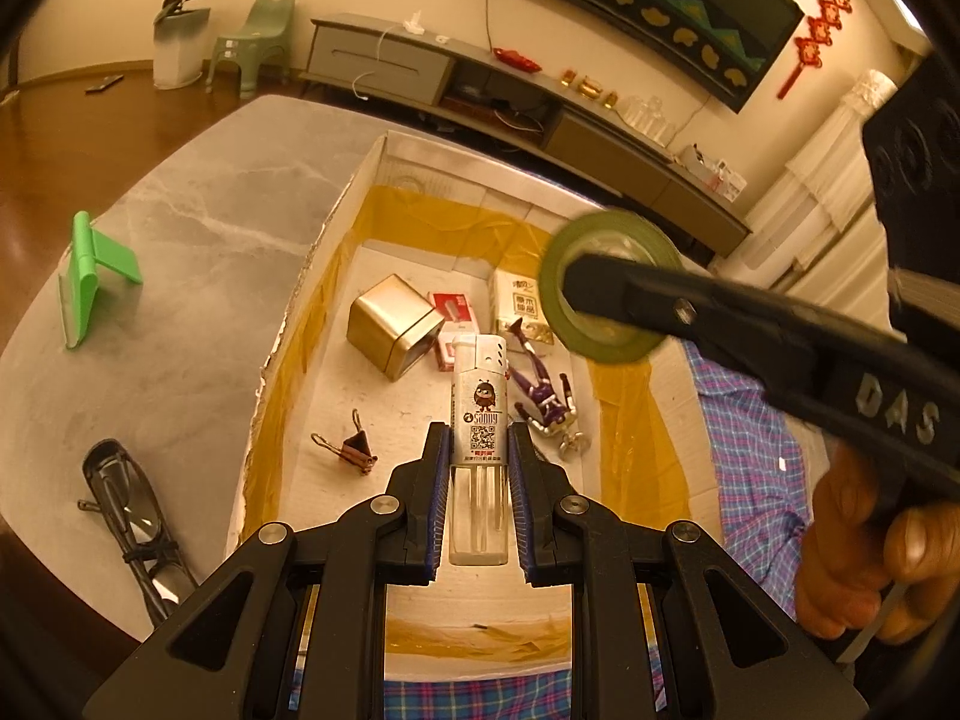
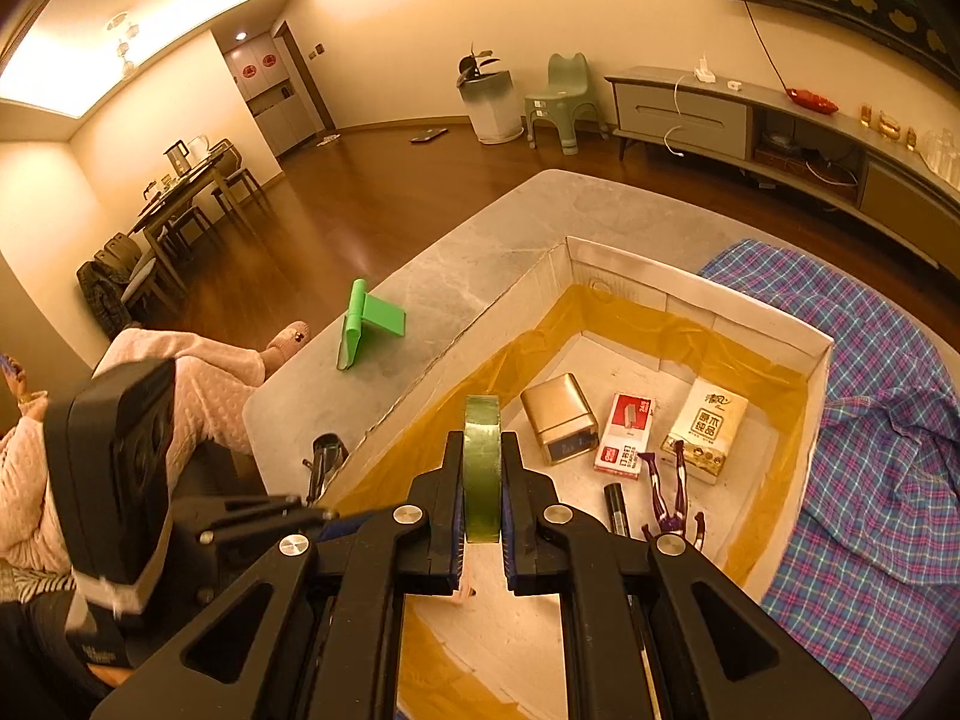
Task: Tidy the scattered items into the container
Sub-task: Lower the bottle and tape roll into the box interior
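Note:
My left gripper is shut on a clear lighter and holds it upright over the white cardboard box. My right gripper is shut on a green tape roll, also over the box; the roll shows in the left wrist view too. Inside the box lie a gold tin, a red staple box, a tissue pack, a purple figure and a binder clip.
On the grey marble table left of the box lie a green phone stand and black glasses. A plaid cloth lies right of the box. A person in pink sits at the far left.

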`<state>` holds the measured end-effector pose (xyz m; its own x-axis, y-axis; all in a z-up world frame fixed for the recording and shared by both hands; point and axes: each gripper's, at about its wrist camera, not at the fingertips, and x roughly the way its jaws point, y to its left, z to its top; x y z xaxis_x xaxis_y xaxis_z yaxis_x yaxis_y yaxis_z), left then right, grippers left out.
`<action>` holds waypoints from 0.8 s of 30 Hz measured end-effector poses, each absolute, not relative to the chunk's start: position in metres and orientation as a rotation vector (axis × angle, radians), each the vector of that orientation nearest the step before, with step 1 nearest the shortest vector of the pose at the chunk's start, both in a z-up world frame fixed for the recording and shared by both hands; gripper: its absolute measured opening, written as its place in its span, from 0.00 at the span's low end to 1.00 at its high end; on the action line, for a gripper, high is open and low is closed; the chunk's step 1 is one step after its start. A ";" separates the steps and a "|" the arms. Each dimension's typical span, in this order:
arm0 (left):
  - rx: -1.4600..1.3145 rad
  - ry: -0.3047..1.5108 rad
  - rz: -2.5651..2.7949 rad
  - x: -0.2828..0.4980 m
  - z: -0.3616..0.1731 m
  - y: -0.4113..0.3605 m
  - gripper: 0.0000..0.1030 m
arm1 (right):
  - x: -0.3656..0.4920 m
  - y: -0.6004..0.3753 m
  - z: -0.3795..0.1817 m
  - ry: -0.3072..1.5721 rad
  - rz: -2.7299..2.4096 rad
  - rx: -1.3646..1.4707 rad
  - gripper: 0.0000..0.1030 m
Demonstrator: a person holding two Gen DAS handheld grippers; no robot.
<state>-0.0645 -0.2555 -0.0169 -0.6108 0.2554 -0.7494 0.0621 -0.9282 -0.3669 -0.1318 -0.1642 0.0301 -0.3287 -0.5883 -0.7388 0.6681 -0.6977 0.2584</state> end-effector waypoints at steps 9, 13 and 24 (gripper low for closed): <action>-1.353 -0.541 2.648 -0.066 -0.021 -0.255 0.19 | -0.166 -0.190 0.023 0.106 -2.058 1.153 0.10; -1.369 -0.559 2.633 -0.070 -0.024 -0.259 0.19 | -0.180 -0.205 0.017 0.132 -2.059 1.173 0.10; -1.433 -0.569 2.572 -0.082 -0.035 -0.261 0.19 | -0.224 -0.230 -0.013 0.172 -2.063 1.265 0.10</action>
<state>-0.0824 -0.2610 -0.0351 -0.5356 0.3023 -0.7885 0.0584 -0.9182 -0.3917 -0.2236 -0.2297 -0.0133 -0.2778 -0.4928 -0.8246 0.6222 -0.7463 0.2364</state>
